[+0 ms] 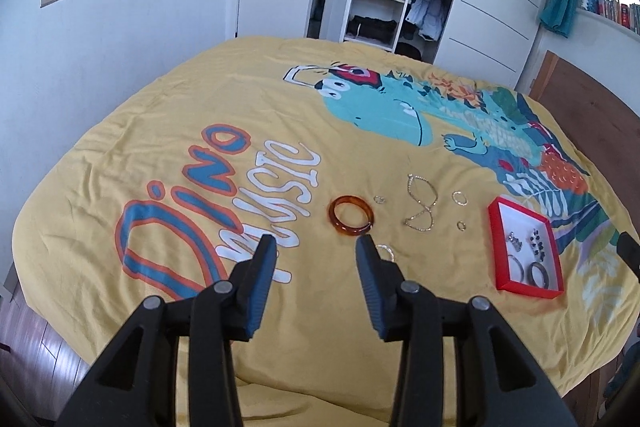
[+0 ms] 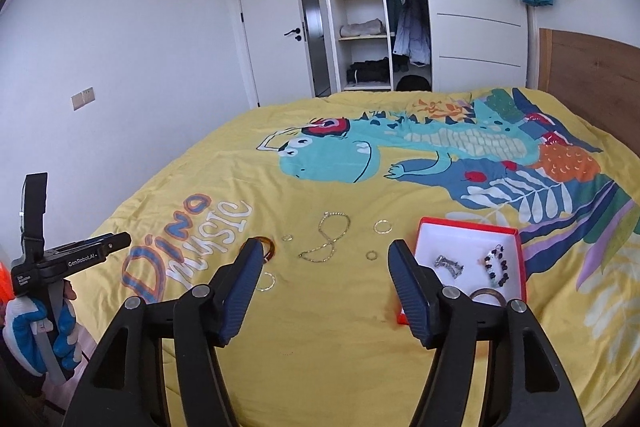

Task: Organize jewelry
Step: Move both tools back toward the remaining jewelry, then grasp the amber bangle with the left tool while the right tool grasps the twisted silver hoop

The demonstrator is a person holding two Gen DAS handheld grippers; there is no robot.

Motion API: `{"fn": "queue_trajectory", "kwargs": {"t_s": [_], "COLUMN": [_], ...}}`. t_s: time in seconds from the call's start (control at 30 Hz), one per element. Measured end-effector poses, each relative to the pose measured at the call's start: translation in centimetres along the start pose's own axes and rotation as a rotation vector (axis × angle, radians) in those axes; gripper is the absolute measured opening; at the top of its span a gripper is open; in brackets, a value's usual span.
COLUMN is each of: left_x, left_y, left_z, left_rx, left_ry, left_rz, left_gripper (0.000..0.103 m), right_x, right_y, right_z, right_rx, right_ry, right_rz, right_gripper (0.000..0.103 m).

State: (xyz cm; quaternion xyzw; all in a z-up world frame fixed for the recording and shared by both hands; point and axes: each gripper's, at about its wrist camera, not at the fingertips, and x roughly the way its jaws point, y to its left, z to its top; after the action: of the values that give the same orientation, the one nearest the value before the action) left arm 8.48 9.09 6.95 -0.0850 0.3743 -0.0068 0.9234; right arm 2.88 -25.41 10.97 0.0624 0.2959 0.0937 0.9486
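An amber bangle [image 1: 351,216] lies on the yellow bedspread [image 1: 200,99], just beyond my open, empty left gripper [image 1: 316,247]. A gold chain [image 1: 420,205], several small rings [image 1: 460,199] and a thin bracelet [image 1: 386,251] lie nearby. A red tray [image 1: 520,285] at the right holds bangles, a beaded bracelet and a silver piece. In the right wrist view my right gripper [image 2: 326,253] is open and empty above the bedspread [image 2: 340,327], with the chain [image 2: 326,241] ahead and the red tray [image 2: 426,227] at its right finger. The bangle [image 2: 269,247] is partly hidden by its left finger.
The bed carries a dinosaur print [image 2: 360,155]. A wooden headboard [image 2: 592,75] stands at the right. An open wardrobe [image 2: 376,11] and a white door [image 2: 276,27] are beyond the bed. The left hand-held gripper body [image 2: 52,259] shows at the left edge.
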Motion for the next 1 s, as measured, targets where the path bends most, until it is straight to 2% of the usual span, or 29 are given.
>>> {"fn": "queue_trajectory", "kwargs": {"t_s": [0.43,0.77,1.0], "left_x": [11.0,19.1,24.4], "left_y": [0.6,-0.1,-1.1], "left_z": [-0.5,0.7,2.0], "left_rx": [-0.015,-0.007,0.007], "left_ry": [0.128,0.218,0.261], "left_rz": [0.022,-0.038,-0.059], "left_gripper": [0.043,0.043,0.043], "right_x": [10.5,19.9,25.0], "right_y": [0.9,3.6,5.4], "right_z": [-3.8,-6.4,-7.6], "right_rx": [-0.007,-0.041,-0.063], "right_ry": [0.146,0.286,0.343], "right_rz": [0.084,0.195,0.258], "right_gripper": [0.066,0.066,0.066]}}
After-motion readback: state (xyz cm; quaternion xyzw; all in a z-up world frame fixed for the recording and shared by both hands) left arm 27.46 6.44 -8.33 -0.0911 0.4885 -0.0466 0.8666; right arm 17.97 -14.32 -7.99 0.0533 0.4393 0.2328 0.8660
